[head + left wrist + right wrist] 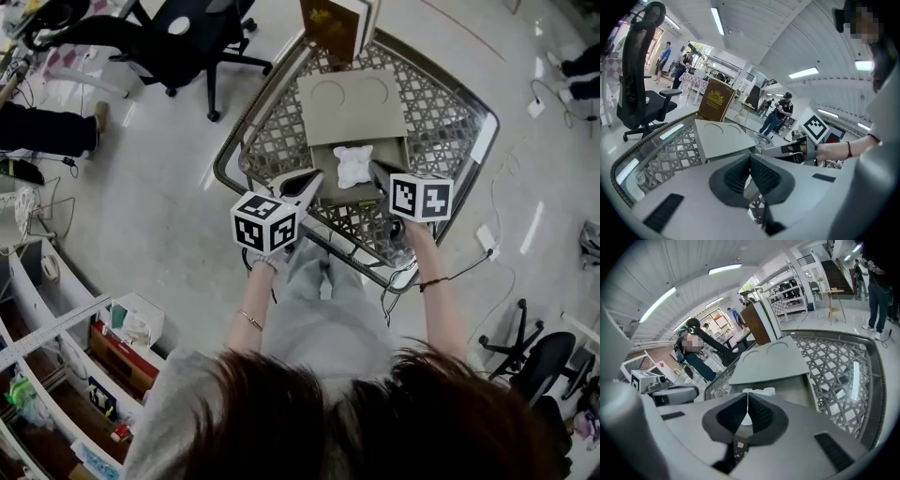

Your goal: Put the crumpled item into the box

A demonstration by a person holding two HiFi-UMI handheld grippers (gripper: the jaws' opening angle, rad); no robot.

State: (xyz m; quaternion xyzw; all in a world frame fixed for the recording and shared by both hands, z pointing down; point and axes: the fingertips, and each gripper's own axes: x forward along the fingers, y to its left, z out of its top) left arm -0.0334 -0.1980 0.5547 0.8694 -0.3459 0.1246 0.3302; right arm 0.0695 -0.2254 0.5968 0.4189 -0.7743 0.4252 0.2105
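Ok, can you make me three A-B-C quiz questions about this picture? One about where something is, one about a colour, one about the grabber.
1. Where is the crumpled item? A inside the box B beside the box C in a gripper's jaws
2. What colour is it? A red B white C black
3. The right gripper has its jaws: A wide apart B together, empty C clamped on the crumpled item
Answers: A, it lies in the open box; B, white against grey; B, the pads meet, nothing between.
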